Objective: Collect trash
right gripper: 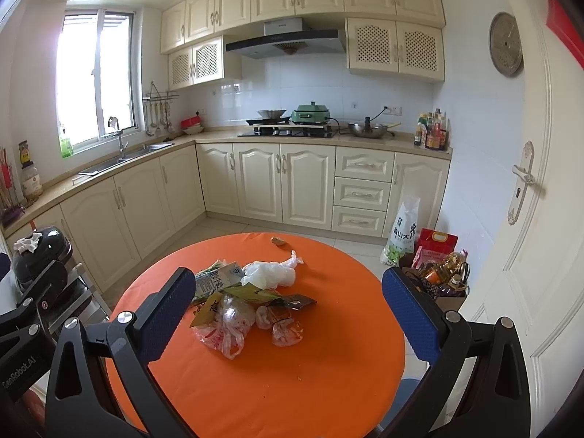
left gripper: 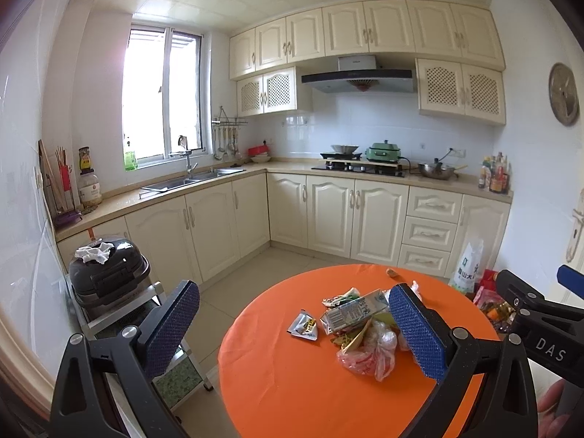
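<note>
In your left wrist view, your left gripper (left gripper: 292, 325) hangs above the orange table (left gripper: 292, 394) with its jaws spread wide and nothing between them. The trash heap (left gripper: 359, 332) sits on the table's far half. A flattened milk carton (left gripper: 352, 312) lies at the heap's top, and a clear plastic bag (left gripper: 368, 357) with red print spills toward you from under it. A small silver sachet (left gripper: 303, 325) lies apart, just left of the heap. A tan scrap (left gripper: 392, 273) rests alone near the table's far edge. Your right gripper (left gripper: 536, 303) shows at the frame's right side, beside the table; from here you cannot tell how its jaws stand. A rice sack (left gripper: 469, 264) stands on the floor past the table's right side.

In your right wrist view, your right gripper (right gripper: 288, 310) is also released, jaws wide apart over the table (right gripper: 292, 394), holding nothing. The heap (right gripper: 248, 303) lies on the table between the pads. A white knotted bag (right gripper: 272, 273) sits at the heap's far side, right of the carton (right gripper: 215, 280). A dark wrapper (right gripper: 295, 302) lies at the heap's right, with a small clear bag (right gripper: 281, 326) nearer you. The scrap (right gripper: 278, 241) sits by the table's far edge. Part of your left gripper (right gripper: 33, 306) shows left of the table.
</note>
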